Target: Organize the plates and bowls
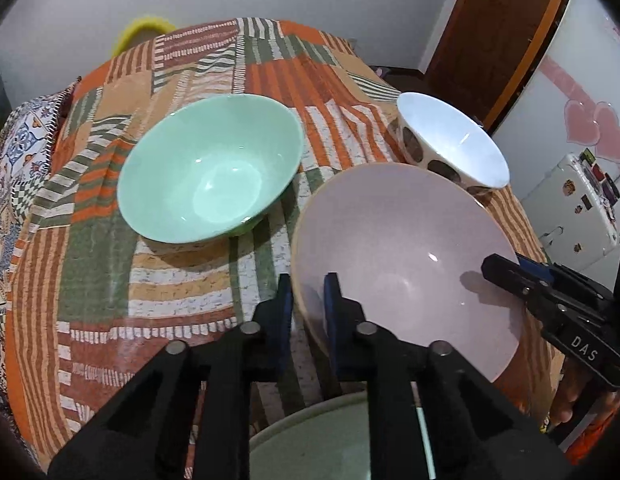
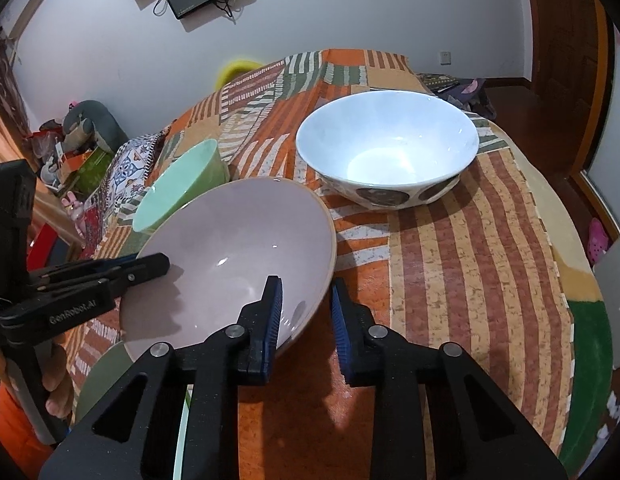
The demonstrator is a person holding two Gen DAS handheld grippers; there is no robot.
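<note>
Jaws of the left gripper stand close together on the near rim of the pale pink bowl, one blue pad outside the wall and one inside. The right gripper straddles the opposite rim the same way, its jaws a little wider; whether the outer pad presses the wall is hard to make out. The pink bowl sits tilted between them over the striped patchwork cloth on the tabletop. Under it, a greenish plate is mostly hidden by the gripper bodies. Beyond lie a mint green bowl and a white bowl with dark spots, both upright and apart. Fingers show at the frame edge.
</note>
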